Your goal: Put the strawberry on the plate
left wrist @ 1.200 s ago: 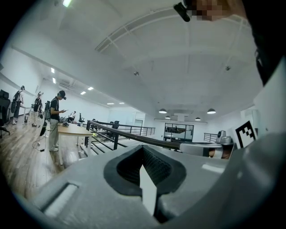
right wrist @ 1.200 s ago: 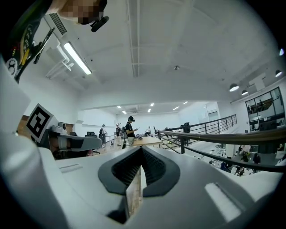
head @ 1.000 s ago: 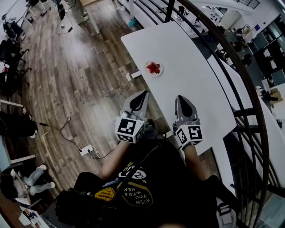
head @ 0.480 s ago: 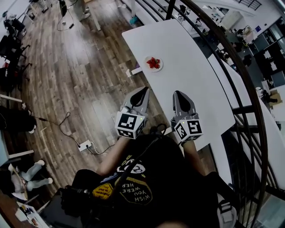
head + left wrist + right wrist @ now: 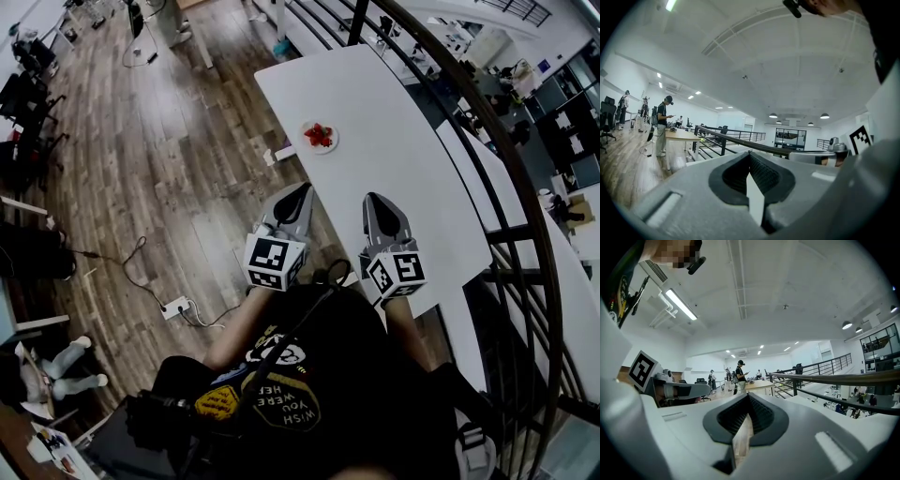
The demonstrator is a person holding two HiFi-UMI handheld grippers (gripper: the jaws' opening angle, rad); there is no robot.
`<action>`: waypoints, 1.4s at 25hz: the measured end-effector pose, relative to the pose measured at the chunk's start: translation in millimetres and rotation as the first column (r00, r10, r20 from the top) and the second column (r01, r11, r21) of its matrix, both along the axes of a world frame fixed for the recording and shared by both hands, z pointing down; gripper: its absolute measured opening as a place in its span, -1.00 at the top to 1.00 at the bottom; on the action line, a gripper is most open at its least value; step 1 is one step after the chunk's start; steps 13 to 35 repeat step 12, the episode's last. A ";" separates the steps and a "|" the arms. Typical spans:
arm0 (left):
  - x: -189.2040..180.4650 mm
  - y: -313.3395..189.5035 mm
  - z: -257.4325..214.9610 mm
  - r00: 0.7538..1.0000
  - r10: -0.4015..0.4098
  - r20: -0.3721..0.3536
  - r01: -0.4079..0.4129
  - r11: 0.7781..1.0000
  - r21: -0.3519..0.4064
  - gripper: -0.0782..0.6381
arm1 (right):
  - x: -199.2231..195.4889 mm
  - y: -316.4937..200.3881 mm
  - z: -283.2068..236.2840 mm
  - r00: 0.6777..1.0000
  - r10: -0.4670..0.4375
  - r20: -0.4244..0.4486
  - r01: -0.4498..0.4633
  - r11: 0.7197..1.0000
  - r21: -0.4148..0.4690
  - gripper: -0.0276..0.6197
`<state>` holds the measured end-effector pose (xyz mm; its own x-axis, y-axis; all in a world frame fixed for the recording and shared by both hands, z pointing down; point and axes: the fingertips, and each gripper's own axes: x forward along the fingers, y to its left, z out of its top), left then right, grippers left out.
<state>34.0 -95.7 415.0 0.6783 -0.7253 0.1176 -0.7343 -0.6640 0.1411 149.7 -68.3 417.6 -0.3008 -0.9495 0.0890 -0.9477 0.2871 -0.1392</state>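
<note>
A red strawberry [image 5: 319, 133] lies on a small white plate [image 5: 330, 145] near the left edge of the long white table [image 5: 403, 159]. Both grippers are held side by side close to the person's body, well short of the plate. My left gripper [image 5: 302, 194] hangs over the floor just off the table's left edge. Its jaws are shut and empty in the left gripper view [image 5: 750, 152]. My right gripper [image 5: 372, 199] is over the table's near end, jaws shut with nothing between them [image 5: 748, 394]. Neither gripper view shows the plate.
A black curved railing [image 5: 511, 150] runs along the table's right side. Wooden floor [image 5: 169, 169] lies to the left, with a cable and power strip [image 5: 178, 307]. A small white block [image 5: 273, 157] sits by the table's left edge. People stand at a far desk [image 5: 682, 135].
The head view has shifted slightly, so table and plate sit a little differently in the picture. Both grippers stay shut and side by side; the strawberry stays on the plate.
</note>
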 end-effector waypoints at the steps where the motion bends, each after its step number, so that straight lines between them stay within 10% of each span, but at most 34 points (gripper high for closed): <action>1: 0.9 0.1 0.1 1.000 -0.003 0.001 0.003 1.000 0.000 0.78 | 1.4 0.1 -0.1 1.000 0.000 0.003 0.000 1.000 0.000 0.91; 35: 0.6 5.0 -1.7 1.000 0.005 -0.024 -0.006 1.000 -0.016 0.78 | -4.7 4.8 5.2 0.999 -0.036 0.015 0.036 0.999 -0.027 0.91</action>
